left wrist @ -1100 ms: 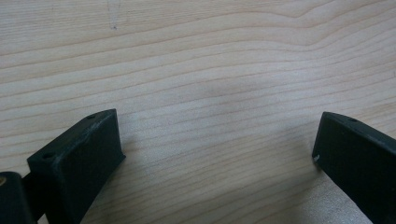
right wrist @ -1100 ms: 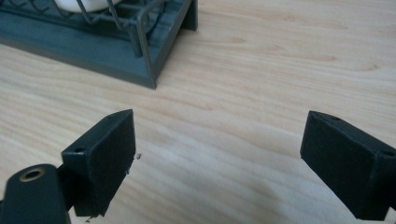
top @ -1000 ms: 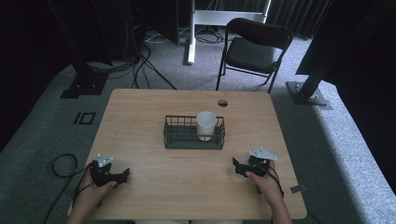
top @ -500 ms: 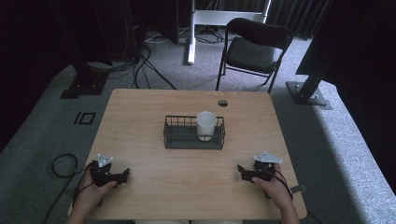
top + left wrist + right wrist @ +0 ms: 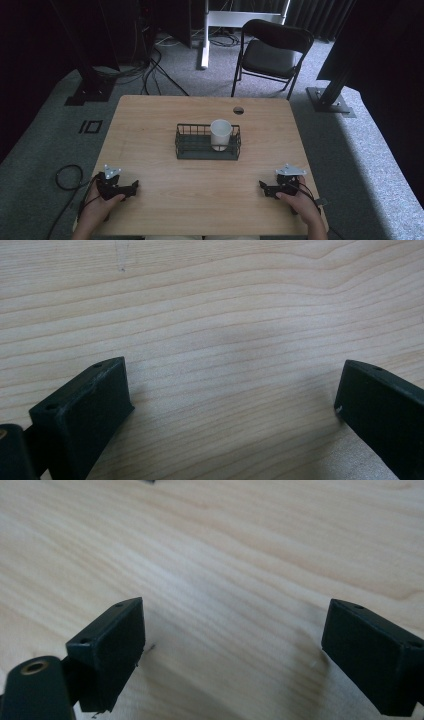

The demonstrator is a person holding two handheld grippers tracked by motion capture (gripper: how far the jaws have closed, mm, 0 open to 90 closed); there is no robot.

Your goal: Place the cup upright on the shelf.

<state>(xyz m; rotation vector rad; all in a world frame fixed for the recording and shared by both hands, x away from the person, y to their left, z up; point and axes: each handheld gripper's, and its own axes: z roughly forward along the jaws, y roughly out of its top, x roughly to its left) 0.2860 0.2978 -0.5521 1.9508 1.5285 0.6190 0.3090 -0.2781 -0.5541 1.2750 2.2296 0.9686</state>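
A white cup (image 5: pixel 220 134) stands upright in the right part of a dark wire basket (image 5: pixel 200 149) at the middle of the wooden table (image 5: pixel 200 200). My left gripper (image 5: pixel 134 186) rests near the front left corner, held by a hand, jaws pointing right. Its jaws (image 5: pixel 232 390) stand wide apart over bare wood with nothing between them. My right gripper (image 5: pixel 262 187) lies near the front right edge, jaws pointing left. In its own view the right gripper (image 5: pixel 235 630) is open over bare wood as well.
A round cable hole (image 5: pixel 238 110) sits near the table's far edge. A black folding chair (image 5: pixel 270 55) stands beyond the table. Cables (image 5: pixel 65 176) lie on the grey carpet at the left. Black stand bases (image 5: pixel 330 100) flank the table.
My right gripper has drawn back toward the front edge and settled lower on the table. The left gripper, basket and cup have stayed put.
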